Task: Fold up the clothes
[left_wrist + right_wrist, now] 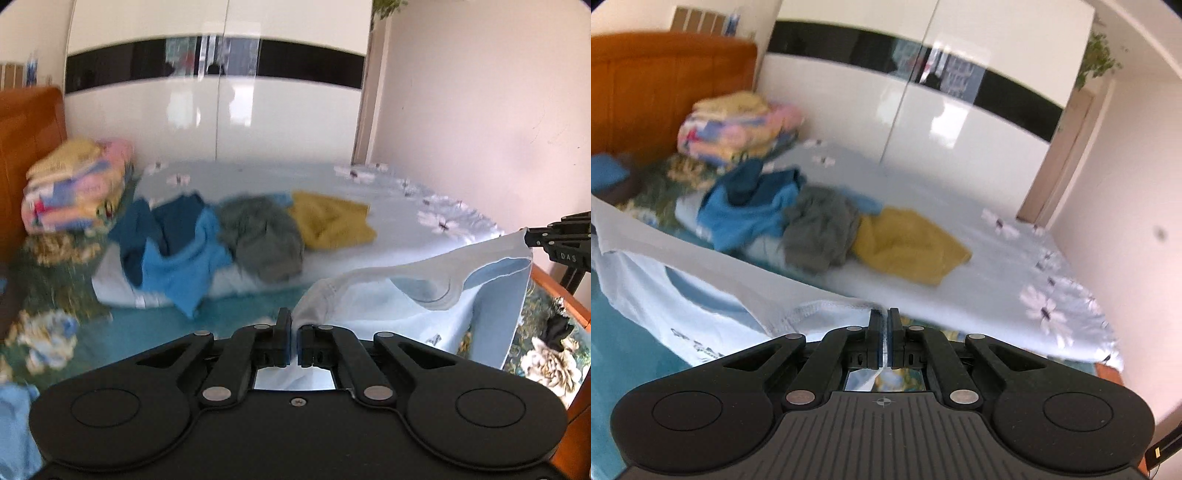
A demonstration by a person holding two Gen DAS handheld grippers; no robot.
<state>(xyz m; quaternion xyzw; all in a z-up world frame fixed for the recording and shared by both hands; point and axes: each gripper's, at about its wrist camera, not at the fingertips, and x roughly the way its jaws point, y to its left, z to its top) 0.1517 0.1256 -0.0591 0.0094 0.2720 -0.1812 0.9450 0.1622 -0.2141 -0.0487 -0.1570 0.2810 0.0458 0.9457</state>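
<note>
Both the left tongs (293, 341) and right tongs (885, 341) are clamped on the top edge of a pale blue cotton T-shirt (424, 314), which hangs stretched sideways between them above the bed (258, 177), equally near each hand.

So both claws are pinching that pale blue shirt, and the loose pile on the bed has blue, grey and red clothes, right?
Not red: the third garment is the yellow garment, seen in the right wrist view. The left claw and right claw do pinch the pale blue shirt.
</note>
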